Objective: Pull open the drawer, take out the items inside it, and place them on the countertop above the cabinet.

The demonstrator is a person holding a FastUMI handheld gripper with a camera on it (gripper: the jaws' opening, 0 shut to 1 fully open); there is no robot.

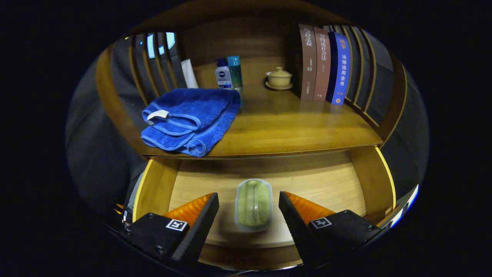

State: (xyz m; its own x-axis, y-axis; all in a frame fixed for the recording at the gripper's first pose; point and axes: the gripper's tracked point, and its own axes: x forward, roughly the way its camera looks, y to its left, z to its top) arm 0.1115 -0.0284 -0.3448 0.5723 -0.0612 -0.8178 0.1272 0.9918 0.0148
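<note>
Gripper view: drawer [157, 188] open, pickup step under way.
L to R: blue towel [190, 119] lay on countertop [292, 127]; gripper [249, 206] was spread wide w/ the clear-cased green item [253, 206] between its fingers, untouched, on drawer floor. Next, probably: close on it, lift to countertop.

books [322, 63], bottles [229, 74], lidded cup [279, 78]

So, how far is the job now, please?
Done: the drawer is pulled open. In hand: the open gripper straddles the green soap box lying in the drawer, fingers not yet touching it. Left: grasp it and place it on the countertop, beside the blue towel.
</note>
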